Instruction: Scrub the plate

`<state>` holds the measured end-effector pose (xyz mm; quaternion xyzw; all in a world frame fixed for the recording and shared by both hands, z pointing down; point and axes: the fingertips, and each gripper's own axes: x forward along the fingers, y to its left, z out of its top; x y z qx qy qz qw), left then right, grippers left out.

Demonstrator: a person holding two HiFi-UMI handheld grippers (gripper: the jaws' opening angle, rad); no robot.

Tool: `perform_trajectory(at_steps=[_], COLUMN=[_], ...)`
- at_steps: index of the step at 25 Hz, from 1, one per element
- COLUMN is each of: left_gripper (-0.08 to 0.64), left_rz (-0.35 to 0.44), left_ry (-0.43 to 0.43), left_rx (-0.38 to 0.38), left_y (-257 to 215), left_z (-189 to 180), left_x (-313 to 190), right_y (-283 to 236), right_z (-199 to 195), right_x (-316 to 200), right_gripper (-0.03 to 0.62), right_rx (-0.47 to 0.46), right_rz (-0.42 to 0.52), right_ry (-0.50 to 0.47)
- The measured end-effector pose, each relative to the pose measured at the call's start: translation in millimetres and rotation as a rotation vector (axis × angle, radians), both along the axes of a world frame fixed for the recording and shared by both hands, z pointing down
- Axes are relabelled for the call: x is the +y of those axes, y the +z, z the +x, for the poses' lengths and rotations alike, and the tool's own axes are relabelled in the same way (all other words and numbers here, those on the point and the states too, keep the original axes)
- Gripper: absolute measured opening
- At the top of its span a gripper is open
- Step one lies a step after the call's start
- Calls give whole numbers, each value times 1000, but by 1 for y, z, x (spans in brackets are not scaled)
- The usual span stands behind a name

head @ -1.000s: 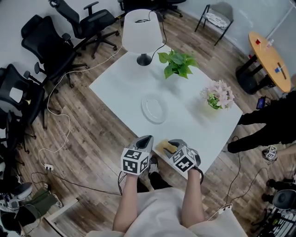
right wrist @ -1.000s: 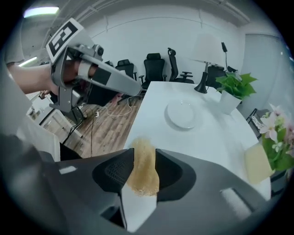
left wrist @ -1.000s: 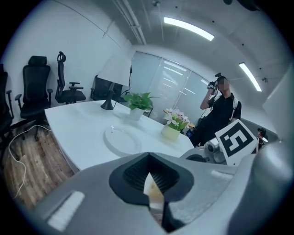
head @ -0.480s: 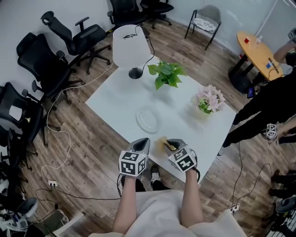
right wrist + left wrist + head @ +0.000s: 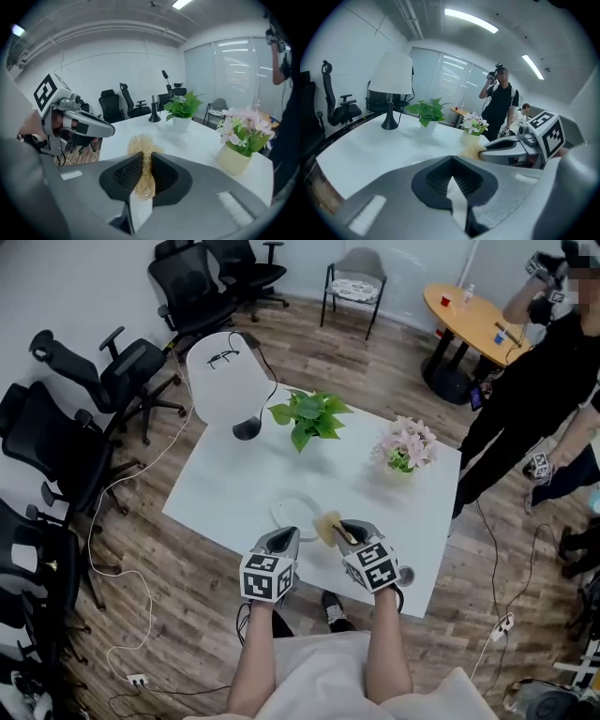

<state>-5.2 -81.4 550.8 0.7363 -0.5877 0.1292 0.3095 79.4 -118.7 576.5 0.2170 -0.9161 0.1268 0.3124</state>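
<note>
Since a second ago both grippers have come in over the near edge of the table [image 5: 217, 486], and the plate [image 5: 284, 506], then well ahead, now lies just in front of them. The right gripper [image 5: 143, 158] has its jaws clamped on a yellow sponge [image 5: 141, 144] whose free end reaches the plate's right rim, contact unclear, while the left gripper [image 5: 451, 158] beside it has its jaws pressed together on nothing. Beyond the clear, flat plate stand a plant [image 5: 305, 418], flowers [image 5: 405, 445] and a lamp [image 5: 221, 382]
</note>
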Motion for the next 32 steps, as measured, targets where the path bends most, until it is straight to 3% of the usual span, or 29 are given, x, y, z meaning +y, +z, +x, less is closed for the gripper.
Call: perform_trajectory(at_steps=[11,14,22,32], left_gripper=[2,2,2,1], left_rz=[-4,-3,-69,-96], left_ry=[211,223,395,463], left_rx=[-11,11,12,30], left_y=[-2,3,43,58], left_z=[-71,-93,-109,-124], left_x=[-33,-41,-30,-35], right_y=[-6,-7,15,27], right_z=[-49,-55,-47,-64], right_x=[-19,-16,12,19], right_gripper=[75,76,75,76], right_rx=[71,106,117,134], right_rz=[14,25,-27,-39], right_ry=[235,293,587,659])
